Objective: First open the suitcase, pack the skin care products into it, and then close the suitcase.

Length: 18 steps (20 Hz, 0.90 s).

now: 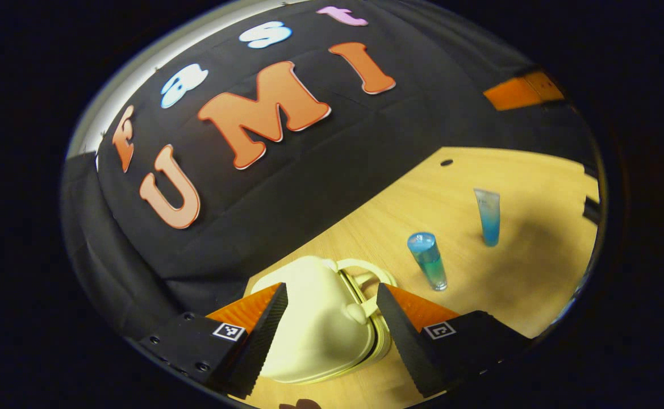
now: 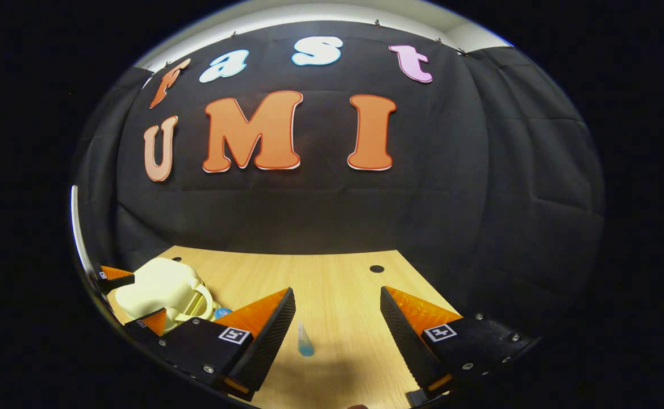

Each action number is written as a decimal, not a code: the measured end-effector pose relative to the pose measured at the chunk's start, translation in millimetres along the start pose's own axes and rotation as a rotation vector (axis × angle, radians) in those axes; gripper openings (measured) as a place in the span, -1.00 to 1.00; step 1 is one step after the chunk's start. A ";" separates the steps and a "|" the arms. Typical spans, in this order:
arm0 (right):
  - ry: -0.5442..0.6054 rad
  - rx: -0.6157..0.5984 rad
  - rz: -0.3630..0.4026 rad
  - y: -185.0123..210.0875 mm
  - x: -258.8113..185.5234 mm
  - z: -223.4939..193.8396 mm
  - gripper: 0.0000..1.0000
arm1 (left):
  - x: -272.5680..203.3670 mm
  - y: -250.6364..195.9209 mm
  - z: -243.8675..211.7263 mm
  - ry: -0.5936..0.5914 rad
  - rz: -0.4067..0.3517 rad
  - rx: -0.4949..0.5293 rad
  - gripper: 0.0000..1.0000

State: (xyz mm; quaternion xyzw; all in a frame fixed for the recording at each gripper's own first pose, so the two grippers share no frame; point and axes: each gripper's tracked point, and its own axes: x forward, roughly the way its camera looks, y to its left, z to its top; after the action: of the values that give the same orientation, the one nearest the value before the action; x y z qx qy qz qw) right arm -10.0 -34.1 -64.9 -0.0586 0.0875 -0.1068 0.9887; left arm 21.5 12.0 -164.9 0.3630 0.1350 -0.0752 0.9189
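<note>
Right now the left gripper (image 1: 332, 318) is gaping wide around the closed cream suitcase (image 1: 314, 318) on the table (image 1: 536, 272), seemingly not gripping; beyond, two blue tubes (image 1: 428, 261) are standing. Right gripper (image 2: 337, 329) is hovering open.

From the left gripper view I've got the cream suitcase (image 1: 314, 318) between my fingers, but its near edge at six o'clock is cut off and both fingers cover its flanks, so I can't tell whether they touch it. In the right gripper view the tube (image 2: 304, 341) at six o'clock is blurred, its cap end indistinct. At eight o'clock, the blue-capped bottle (image 2: 222, 312) is nearly all hidden behind my left finger (image 2: 260, 332), and the suitcase's lower part is covered too.
</note>
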 end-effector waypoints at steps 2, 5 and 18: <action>0.020 0.006 -0.021 -13.5 -2.5 -7.2 0.91 | 6.7 -18.1 -14.0 0.026 -0.023 0.066 0.95; 0.038 0.016 -0.052 -33.5 -6.6 -14.5 0.91 | 17.1 -34.5 -26.9 0.064 -0.034 0.200 0.96; 0.092 0.030 -0.160 -88.7 -15.7 -37.0 0.91 | 72.4 -40.9 -35.3 0.210 -0.020 0.456 0.95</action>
State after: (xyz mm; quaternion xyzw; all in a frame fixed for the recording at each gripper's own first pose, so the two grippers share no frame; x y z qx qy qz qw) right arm -49.8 -120.2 -86.6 -0.0455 0.1264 -0.1894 0.9727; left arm 73.9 3.7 -238.0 0.5654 0.2127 -0.0749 0.7934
